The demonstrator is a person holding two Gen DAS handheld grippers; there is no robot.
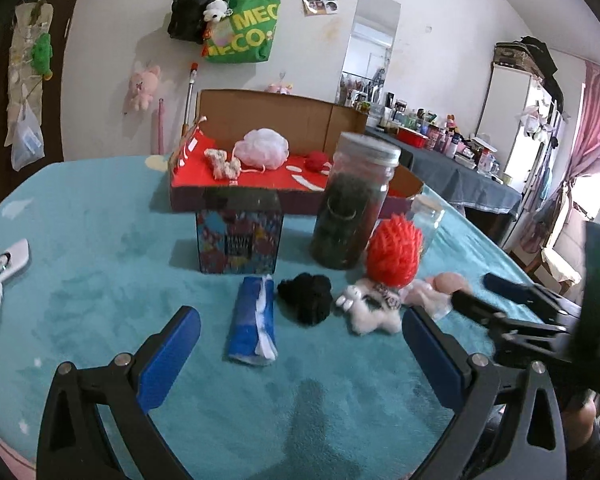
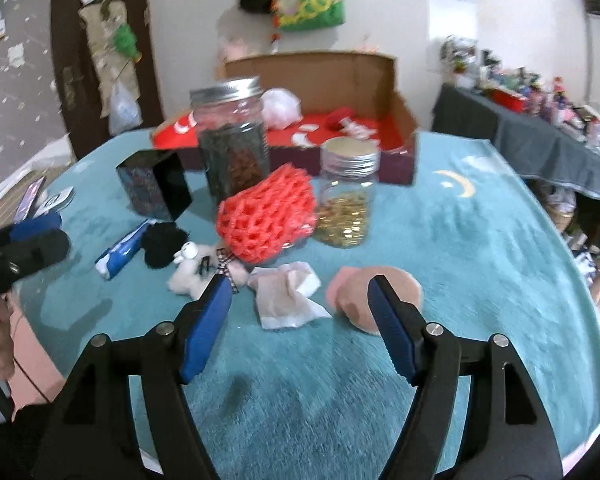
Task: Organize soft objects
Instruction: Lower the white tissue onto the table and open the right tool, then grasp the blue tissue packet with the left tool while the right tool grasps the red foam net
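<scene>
Several soft objects in a row on a teal fleece blanket [image 2: 480, 240]: a blue-and-white tissue pack [image 1: 252, 322] lying flat, a black yarn pompom [image 1: 306, 296] just right of it, then a small white plush toy [image 1: 374, 308] with a checked ribbon. Next in the right wrist view, a crumpled white cloth pouch [image 2: 286, 300], and a round peach-pink powder puff [image 2: 350, 292] lying flat, partly hidden behind the right finger of the right gripper [image 2: 300, 300].

Orange-red foam fruit net [image 2: 266, 222] bulging just behind the plush toy, leaning against two jars.

Left gripper [image 1: 300, 334] spread wide, blue pads well apart, nothing clasped; tissue pack on the blanket between its fingers, untouched. Right gripper likewise released, jaws parted over the pouch, pads touching neither pouch nor puff.

Behind the row: a tall glass jar [image 2: 232, 144] with a silver lid and dark contents, a shorter jar [image 2: 348, 196] of gold bits, and a patterned dark box [image 1: 239, 236]. All three between the row and an open cardboard box [image 1: 284, 120] lined in red, holding a white mesh bath pouf [image 1: 262, 148], a red yarn ball [image 1: 318, 160] and a small pale knitted piece [image 1: 224, 164].

White device [image 1: 4, 266] with a cable near the blanket's left edge. Green tote bag [image 1: 242, 28] and black bag [image 1: 190, 12] hanging on the wall behind; cluttered side table [image 1: 460, 168] to the right.
</scene>
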